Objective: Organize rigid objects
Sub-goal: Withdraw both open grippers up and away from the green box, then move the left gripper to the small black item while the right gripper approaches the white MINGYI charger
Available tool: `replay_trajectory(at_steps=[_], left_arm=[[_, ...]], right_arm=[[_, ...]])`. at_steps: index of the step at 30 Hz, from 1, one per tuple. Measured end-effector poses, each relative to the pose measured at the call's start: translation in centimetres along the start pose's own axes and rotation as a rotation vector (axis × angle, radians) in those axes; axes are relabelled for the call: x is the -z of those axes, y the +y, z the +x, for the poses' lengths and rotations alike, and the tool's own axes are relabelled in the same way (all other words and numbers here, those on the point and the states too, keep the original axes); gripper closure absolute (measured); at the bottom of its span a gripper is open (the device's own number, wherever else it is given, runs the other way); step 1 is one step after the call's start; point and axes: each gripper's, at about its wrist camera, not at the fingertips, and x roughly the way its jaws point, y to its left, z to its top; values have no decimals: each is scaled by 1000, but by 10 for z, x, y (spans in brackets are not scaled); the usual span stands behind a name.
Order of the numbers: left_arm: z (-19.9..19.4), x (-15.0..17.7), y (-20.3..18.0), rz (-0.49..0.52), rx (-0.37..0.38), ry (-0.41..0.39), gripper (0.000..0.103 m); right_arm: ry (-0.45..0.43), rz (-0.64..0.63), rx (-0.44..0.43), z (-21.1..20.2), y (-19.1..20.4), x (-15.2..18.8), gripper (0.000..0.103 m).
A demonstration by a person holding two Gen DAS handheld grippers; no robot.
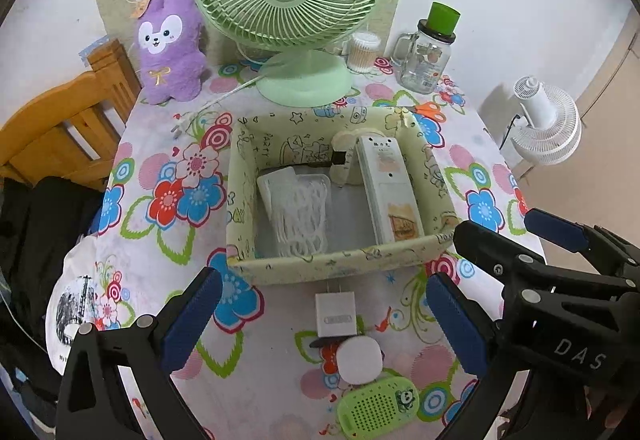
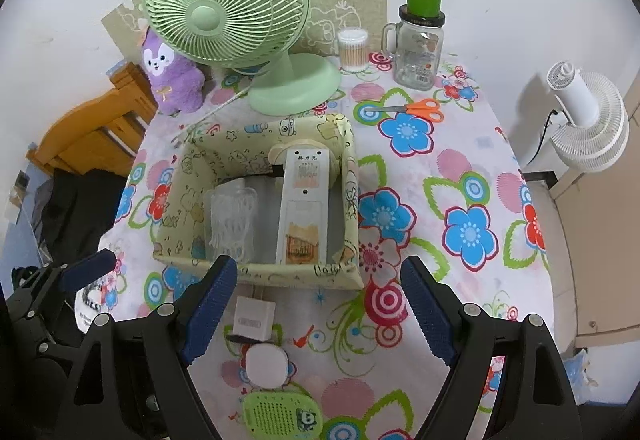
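Lying before pale-yellow cartoon-print box (image 1: 340, 268): white charger (image 1: 335, 314), white puck, green speaker; both jaws open, empty.

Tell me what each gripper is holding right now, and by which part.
Nothing is held. The left gripper and the right gripper both stand open above the tablecloth, with only the white charger lying untouched below.

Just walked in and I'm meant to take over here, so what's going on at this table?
A person is tidying small rigid items into the patterned box. Both the left gripper and right gripper are open and hold nothing. The box already holds a white remote and a clear case. The white charger, round white item and green panda case wait outside.
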Motion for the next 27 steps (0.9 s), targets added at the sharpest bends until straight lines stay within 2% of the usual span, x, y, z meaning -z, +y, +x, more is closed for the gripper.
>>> replay_trajectory(at_steps=[23, 27], left_arm=[[-29, 41, -25, -54, -51, -45, 0], [-34, 48, -28, -64, -55, -56, 0]], right_arm=[[-43, -77, -5, -37, -13, 37, 17], [-36, -92, -31, -41, -16, 44, 17]])
